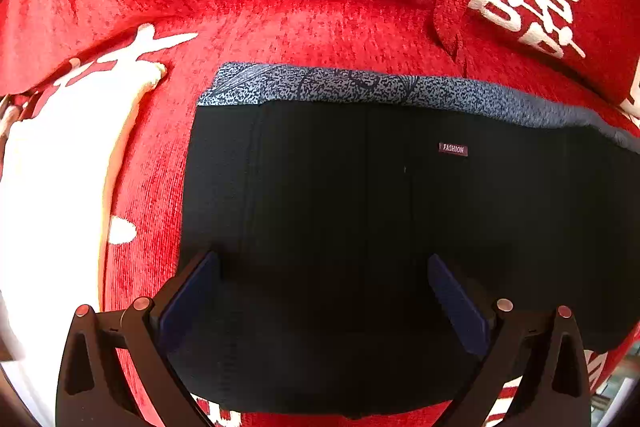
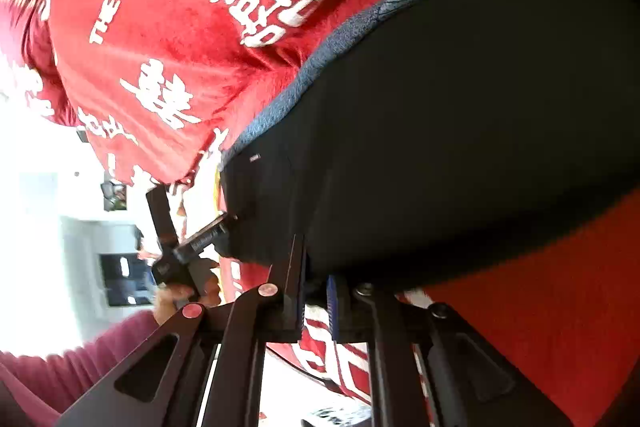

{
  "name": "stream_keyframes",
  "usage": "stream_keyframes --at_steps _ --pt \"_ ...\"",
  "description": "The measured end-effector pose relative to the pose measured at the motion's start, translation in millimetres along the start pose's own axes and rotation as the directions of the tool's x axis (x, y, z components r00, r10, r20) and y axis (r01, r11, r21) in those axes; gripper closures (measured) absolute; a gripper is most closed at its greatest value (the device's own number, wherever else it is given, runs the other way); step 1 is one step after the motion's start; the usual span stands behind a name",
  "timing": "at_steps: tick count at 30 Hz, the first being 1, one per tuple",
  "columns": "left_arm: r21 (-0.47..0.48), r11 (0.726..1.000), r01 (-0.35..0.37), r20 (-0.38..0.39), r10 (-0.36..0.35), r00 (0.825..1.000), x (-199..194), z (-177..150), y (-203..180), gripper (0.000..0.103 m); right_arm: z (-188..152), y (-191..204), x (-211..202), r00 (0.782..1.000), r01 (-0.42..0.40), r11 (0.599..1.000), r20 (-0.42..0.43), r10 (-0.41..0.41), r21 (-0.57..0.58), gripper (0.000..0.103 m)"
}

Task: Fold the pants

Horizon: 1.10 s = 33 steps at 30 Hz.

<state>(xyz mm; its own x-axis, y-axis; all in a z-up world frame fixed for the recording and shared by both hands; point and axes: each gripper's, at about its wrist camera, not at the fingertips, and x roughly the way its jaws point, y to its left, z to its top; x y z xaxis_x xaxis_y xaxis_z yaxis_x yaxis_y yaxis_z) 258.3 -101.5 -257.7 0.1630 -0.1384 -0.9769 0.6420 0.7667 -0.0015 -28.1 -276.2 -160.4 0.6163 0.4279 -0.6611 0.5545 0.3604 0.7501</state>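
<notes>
— Judging from the left wrist view, how far can the folding be said to have gone?

— A compact black block is seen where the pants [image 1: 360, 227] fill the centre and lower right of the frame, laid on the red blanket [image 1: 300, 19]. A patterned blue-grey waistband lining [image 1: 360, 85] is exposed along the upper edge, and a small "FASHION" label [image 1: 453, 149] is shown right of centre. At least one fold is judged to have been made, since no separate legs can be made out; how many layers lie stacked cannot be told.

— And the left gripper [image 1: 324, 291]?

— Its fingers are held wide apart at the bottom of the frame, over the black cloth, with nothing pinched between them. It is taken to be released.

— What is shown of the right gripper [image 2: 316, 301]?

— In the right wrist view its jaws are drawn close together at lower centre, right at the near edge of the pants [image 2: 460, 107]. Cloth seems to be nipped there, but the edge is dark and blurred, so a grasp cannot be confirmed. The left gripper [image 2: 188, 247] is seen at centre left, at the garment's far corner.

— What is left, then?

— Possibly one more fold or a smoothing of the bundle; whether the task is counted finished cannot be settled from these views.
</notes>
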Motion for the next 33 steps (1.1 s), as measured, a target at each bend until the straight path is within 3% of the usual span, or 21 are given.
stream_keyframes --at_steps 4,7,9,12,14,16,18,21,22,23,27,29,33 --pt "0.009 1.000 -0.021 0.011 0.021 1.000 2 -2 -2 0.000 -25 -33 16 0.995 0.092 0.994 -0.047 -0.090 0.054 0.097" --pt "-0.008 0.999 -0.052 -0.023 0.051 0.998 -4 -4 -7 0.000 -27 -41 13 0.996 0.071 0.994 -0.058 -0.066 0.081 0.096" --pt "-0.017 0.997 -0.077 -0.038 0.076 0.996 -14 -8 -16 0.000 -25 -37 2 0.988 0.133 0.990 -0.084 -0.129 0.051 0.095" --pt "0.011 0.999 -0.034 -0.008 0.034 0.999 -38 -16 -46 0.000 -15 -31 -30 0.982 0.181 0.983 -0.044 -0.182 -0.020 0.094" --pt "0.039 0.999 0.008 0.023 -0.009 1.000 -50 -19 -74 0.000 -1 -26 -51 0.973 0.232 0.970 0.011 -0.232 -0.070 0.088" --pt "0.052 0.997 0.064 0.035 -0.065 0.997 -52 -19 -109 0.000 18 -23 -60 0.961 0.276 0.956 0.062 -0.271 -0.103 0.059" --pt "0.048 0.992 0.118 0.004 -0.118 0.993 -41 -19 -142 0.000 37 -24 -63 0.949 0.311 0.943 0.093 -0.301 -0.120 0.055" --pt "0.081 0.991 0.102 -0.057 -0.097 0.994 -18 -36 -181 0.000 55 -43 -57 0.923 0.382 0.917 0.086 -0.374 -0.112 0.058" --pt "0.085 0.992 0.090 -0.056 -0.085 0.995 -14 -45 -185 0.000 54 -50 -53 0.924 0.381 0.919 0.070 -0.375 -0.102 0.059" --pt "0.056 0.994 0.093 -0.014 -0.092 0.996 -17 -53 -182 0.000 47 -60 -60 0.943 0.325 0.942 0.104 -0.316 -0.087 0.059" --pt "0.058 0.994 0.095 -0.065 -0.091 0.994 -25 -61 -178 0.000 38 -70 -73 0.952 0.298 0.953 0.086 -0.293 -0.048 0.060" --pt "0.085 0.994 0.072 -0.081 -0.065 0.995 -31 -51 -181 0.000 39 -65 -75 0.950 0.309 0.950 0.065 -0.307 -0.036 0.060" --pt "0.081 0.996 0.048 0.038 -0.051 0.998 -50 -3 -190 0.000 63 -34 -84 0.938 0.335 0.928 0.153 -0.312 -0.162 0.058"
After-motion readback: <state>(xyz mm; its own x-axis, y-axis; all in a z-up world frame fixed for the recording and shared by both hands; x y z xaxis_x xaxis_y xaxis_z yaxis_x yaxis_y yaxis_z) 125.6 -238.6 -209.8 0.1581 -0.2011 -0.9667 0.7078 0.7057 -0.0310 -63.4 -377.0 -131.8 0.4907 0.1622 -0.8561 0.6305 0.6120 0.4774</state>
